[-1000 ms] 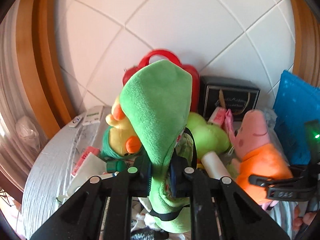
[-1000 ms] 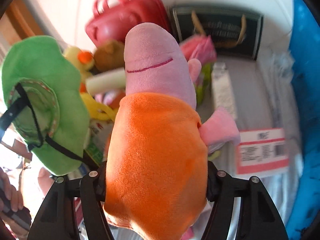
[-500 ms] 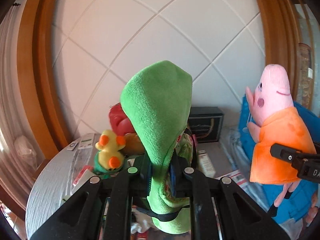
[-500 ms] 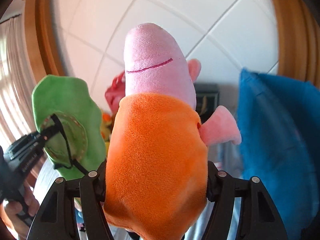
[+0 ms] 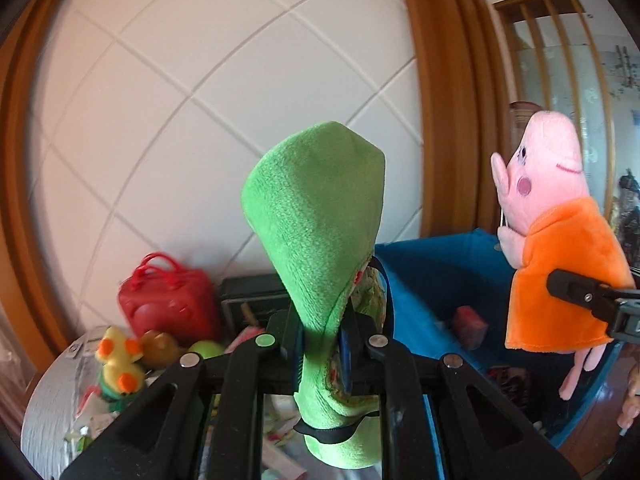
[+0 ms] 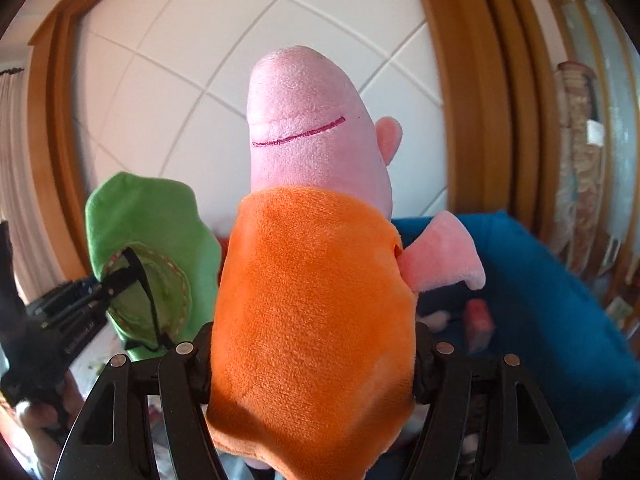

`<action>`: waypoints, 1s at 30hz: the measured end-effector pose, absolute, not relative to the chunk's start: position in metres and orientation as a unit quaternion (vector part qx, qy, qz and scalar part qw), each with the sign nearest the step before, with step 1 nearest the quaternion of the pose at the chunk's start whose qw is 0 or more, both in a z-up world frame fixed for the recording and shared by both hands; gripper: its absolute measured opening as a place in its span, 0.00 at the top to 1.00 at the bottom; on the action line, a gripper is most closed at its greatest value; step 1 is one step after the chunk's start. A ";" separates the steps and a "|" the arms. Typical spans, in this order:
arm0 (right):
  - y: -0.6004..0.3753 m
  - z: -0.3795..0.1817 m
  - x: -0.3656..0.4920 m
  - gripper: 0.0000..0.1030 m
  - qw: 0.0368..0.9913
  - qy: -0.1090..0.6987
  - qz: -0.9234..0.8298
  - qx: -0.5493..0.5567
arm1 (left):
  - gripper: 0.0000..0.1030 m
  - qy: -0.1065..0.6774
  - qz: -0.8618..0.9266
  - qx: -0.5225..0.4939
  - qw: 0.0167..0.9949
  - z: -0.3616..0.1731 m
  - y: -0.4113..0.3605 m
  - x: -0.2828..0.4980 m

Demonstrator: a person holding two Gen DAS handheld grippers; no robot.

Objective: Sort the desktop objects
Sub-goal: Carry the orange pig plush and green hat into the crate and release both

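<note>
Pink plush pig in orange dress (image 6: 312,280), upright, clamped by right gripper (image 6: 312,356), blue fabric bin (image 6: 560,300) lower right, nearer this arm. Left gripper (image 5: 320,340) pinches green plush toy (image 5: 316,216), frame centre.

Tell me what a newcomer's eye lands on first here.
Two plush toys held aloft: the green plush clamped in the left tongs, and the pink pig in an orange dress gripped by the right tongs. Behind them gapes a blue bin.
</note>
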State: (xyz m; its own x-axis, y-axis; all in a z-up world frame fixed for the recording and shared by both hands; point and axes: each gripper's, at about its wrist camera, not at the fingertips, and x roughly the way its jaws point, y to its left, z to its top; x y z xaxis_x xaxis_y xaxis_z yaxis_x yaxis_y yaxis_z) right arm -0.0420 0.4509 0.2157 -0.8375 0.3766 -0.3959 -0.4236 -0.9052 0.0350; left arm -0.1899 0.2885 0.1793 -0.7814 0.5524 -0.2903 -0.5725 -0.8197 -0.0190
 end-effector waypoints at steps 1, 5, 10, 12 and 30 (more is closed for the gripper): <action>0.473 0.217 -0.043 0.33 0.223 0.055 0.954 -0.195 | 0.87 0.031 0.938 -0.143 0.315 0.184 0.300 -0.190; 0.524 0.224 -0.024 0.33 0.266 0.036 0.939 -0.214 | 0.87 0.026 0.917 -0.161 0.363 0.205 0.356 -0.180; 0.589 0.208 -0.013 0.33 0.295 0.012 0.917 -0.268 | 0.87 0.060 0.899 -0.192 0.389 0.206 0.445 -0.167; 0.613 0.201 0.005 0.33 0.298 0.013 0.909 -0.292 | 0.87 0.083 0.888 -0.224 0.394 0.194 0.485 -0.166; 0.698 0.132 0.018 0.32 0.280 0.011 0.876 -0.393 | 0.85 0.208 0.824 -0.401 0.342 0.098 0.595 -0.182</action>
